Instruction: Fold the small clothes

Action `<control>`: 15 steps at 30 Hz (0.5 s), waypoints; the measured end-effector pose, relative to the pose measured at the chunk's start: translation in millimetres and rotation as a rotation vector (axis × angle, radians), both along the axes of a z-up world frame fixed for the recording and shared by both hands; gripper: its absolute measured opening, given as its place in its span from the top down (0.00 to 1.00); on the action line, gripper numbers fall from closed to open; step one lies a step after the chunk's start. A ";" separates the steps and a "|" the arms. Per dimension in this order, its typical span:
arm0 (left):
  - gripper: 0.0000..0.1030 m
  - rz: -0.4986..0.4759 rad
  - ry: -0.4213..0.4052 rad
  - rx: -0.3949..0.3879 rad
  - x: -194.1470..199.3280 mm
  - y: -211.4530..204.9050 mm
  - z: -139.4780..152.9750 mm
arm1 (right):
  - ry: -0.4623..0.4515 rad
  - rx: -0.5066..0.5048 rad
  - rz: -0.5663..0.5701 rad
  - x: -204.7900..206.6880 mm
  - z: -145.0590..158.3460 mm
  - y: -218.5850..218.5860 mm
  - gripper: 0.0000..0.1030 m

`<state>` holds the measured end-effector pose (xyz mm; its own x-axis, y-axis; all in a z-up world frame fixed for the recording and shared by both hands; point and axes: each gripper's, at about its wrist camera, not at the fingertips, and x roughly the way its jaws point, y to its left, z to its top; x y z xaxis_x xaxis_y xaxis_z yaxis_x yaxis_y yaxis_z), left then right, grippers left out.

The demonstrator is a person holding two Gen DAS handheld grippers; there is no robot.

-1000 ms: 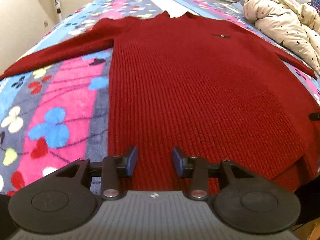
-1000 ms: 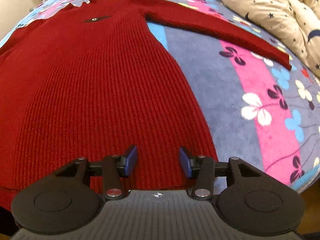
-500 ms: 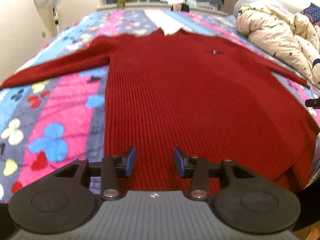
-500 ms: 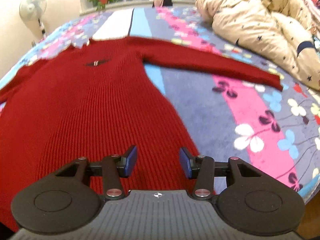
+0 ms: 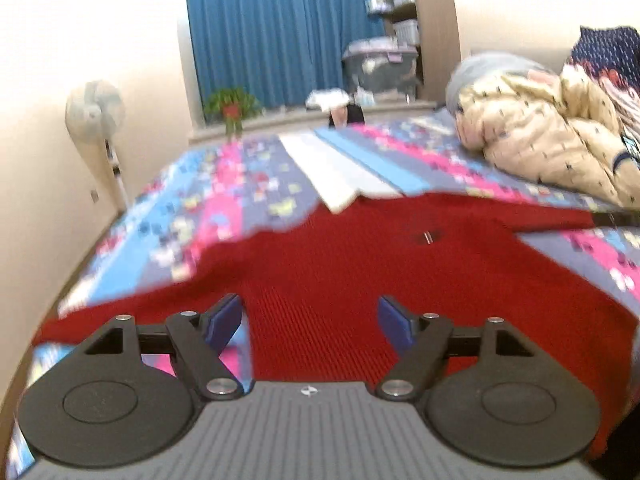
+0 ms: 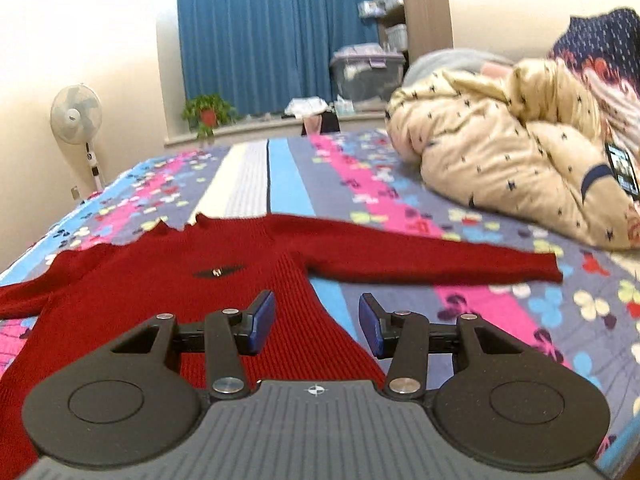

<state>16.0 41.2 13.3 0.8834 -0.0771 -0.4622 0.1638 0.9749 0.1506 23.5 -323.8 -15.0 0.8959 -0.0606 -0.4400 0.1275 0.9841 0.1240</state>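
- Sweater (image 6: 132, 292), red ribbed knit: lying flat and face up on the bedspread (image 6: 500, 312), neck pointing toward the far window, both sleeves stretching out to the sides; a small dark emblem (image 6: 217, 271) is showing on the chest.
- Right sleeve (image 6: 440, 258): running straight across the pink and grey stripes, cuff ending near the cream quilt (image 6: 500, 148).
- Left sleeve (image 5: 132, 308): trailing toward the near left edge of the bed, blurred in the left wrist view.
- Left gripper (image 5: 310, 320): hovering above the sweater's lower body, jaws opening and standing wide apart, nothing sitting between the blue pads (image 5: 224, 320).
- Right gripper (image 6: 316, 322): hovering over the sweater's right side edge, jaws standing partly apart and clamping nothing; red knit is showing below the left pad, bare bedspread below the right one.
- Bedspread: covering the whole bed, patterned in pink, blue, grey and white stripes with butterflies.
- Cream quilt with dark stars: lying bunched at the bed's right side, well apart from the sweater's body.
- Standing fan (image 6: 76, 120): standing by the left wall.
- Potted plant (image 6: 208, 114): sitting on the sill before the blue curtain (image 6: 256, 32).
- Storage bin (image 6: 366, 70): resting at the curtain's right.
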 end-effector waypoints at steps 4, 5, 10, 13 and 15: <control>0.22 0.013 -0.026 -0.019 53.0 18.2 24.2 | -0.049 -0.010 -0.019 4.7 16.9 1.5 0.53; 0.22 0.022 -0.032 -0.018 67.4 25.0 26.2 | -0.061 -0.005 -0.018 9.2 24.6 -0.7 0.53; 0.22 0.068 -0.028 -0.027 127.0 58.0 20.9 | -0.120 -0.028 0.033 44.0 58.2 -14.0 0.50; 0.21 0.141 -0.058 -0.083 137.3 86.5 -2.2 | -0.125 -0.122 0.080 69.9 55.6 -16.4 0.41; 0.21 0.218 0.025 -0.117 146.3 104.1 -31.6 | -0.102 -0.160 0.090 84.7 39.3 -18.4 0.40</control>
<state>162.4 145.3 -18.3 0.8735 0.0597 -0.4832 -0.0498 0.9982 0.0334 108.2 -342.2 24.3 0.9402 -0.0400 -0.3382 0.0329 0.9991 -0.0266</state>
